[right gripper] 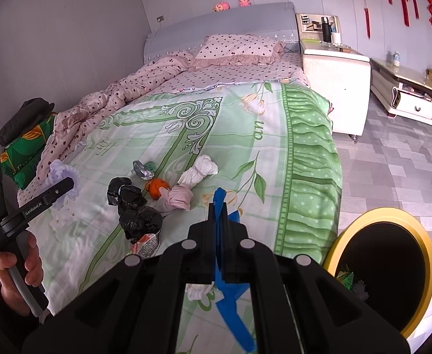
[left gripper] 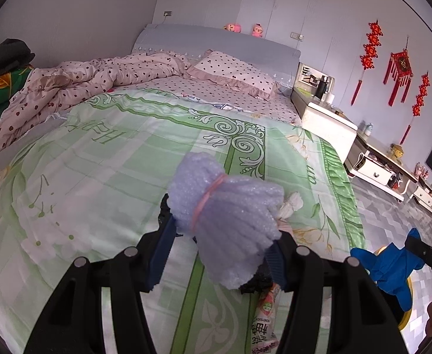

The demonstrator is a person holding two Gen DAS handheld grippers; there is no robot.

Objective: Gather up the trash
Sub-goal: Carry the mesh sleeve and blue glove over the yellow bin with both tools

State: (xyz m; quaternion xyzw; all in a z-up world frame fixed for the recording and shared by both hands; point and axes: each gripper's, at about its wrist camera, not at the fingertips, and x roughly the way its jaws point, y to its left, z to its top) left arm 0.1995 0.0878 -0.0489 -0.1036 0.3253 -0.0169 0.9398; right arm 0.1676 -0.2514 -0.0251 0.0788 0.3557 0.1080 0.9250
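Trash lies scattered on the near part of the green bedspread [right gripper: 245,153]: black bag [right gripper: 136,209], orange [right gripper: 156,188], pink wad [right gripper: 179,199], white wad [right gripper: 199,171], foil scrap [right gripper: 140,168], printed wrapper [right gripper: 146,246]. Two pieces are off the bed, each in a gripper.

Left gripper [left gripper: 219,244]: jaws part-way apart, clamped on a foam roll [left gripper: 227,215] of pale bubble wrap bound with a pink rubber band [left gripper: 208,200]. Roll is held above the bedspread, tilted. A hand [right gripper: 16,258] grips the handle at the left of the right wrist view.

Right gripper [right gripper: 219,218]: jaws together, pinching a blue bag [right gripper: 230,292] that hangs limp below the fingers, over the near right edge of the bed.

Bin [right gripper: 422,253], yellow rim with black liner, stands on the grey tiled floor just right of the bed; some scraps already inside.

Far end: spotted pillow [right gripper: 239,47], rumpled quilt [right gripper: 121,94], grey headboard [right gripper: 216,26]. White nightstand [right gripper: 337,79] at right.
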